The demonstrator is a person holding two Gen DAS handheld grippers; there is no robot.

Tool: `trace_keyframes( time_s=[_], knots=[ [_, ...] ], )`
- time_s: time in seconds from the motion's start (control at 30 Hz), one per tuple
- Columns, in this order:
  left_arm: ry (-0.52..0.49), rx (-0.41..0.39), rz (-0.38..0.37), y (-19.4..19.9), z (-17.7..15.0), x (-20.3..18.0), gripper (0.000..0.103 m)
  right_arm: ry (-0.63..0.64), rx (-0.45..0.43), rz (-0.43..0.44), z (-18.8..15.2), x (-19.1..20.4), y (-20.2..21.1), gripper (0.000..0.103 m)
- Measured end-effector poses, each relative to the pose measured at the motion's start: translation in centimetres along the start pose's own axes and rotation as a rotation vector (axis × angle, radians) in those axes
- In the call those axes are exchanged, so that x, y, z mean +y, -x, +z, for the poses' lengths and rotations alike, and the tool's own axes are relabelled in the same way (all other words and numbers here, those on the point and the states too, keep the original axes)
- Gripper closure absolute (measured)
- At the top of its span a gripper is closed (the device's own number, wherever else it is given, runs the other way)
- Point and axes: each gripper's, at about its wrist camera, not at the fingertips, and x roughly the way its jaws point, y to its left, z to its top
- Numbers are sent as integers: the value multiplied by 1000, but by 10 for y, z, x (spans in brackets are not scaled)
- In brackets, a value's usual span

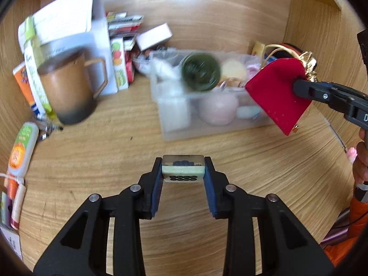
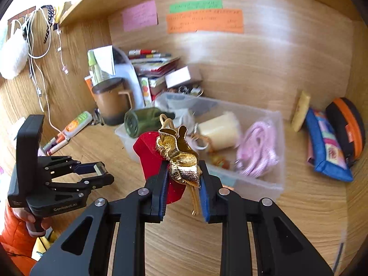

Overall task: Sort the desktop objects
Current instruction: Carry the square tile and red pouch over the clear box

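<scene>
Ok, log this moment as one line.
left claw: shut on tile | right claw: shut on red pouch | clear bin: behind both

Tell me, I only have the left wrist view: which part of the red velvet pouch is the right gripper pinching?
Observer: The right gripper is shut on the red velvet pouch at its crumpled gold fabric neck.
Operator: What sits right of the clear plastic bin?
Observer: Right of the clear plastic bin, a blue zipped fabric pouch stands beside a black and orange case.
Operator: Anything on the left wall?
Observer: White cables hang there, next to a fluffy white bag.
</scene>
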Motion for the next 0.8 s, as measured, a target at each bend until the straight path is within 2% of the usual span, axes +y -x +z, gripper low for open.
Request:
trace_keyframes(
  time_s=[0.17, 0.43, 0.67, 0.8],
  knots=[
    [-12, -64, -21, 11, 11, -17, 70, 7, -25, -20, 6, -9, 8, 82],
    [10, -122, -55, 21, 38, -26, 70, 10, -62, -57, 17, -29, 16, 82],
    [-2, -143, -49, 20, 66, -24, 70, -14, -95, -76, 32, -49, 16, 82],
    [-2, -148, -72, 14, 83, -25, 70, -17, -102, -86, 38, -55, 12, 82]
  ],
)
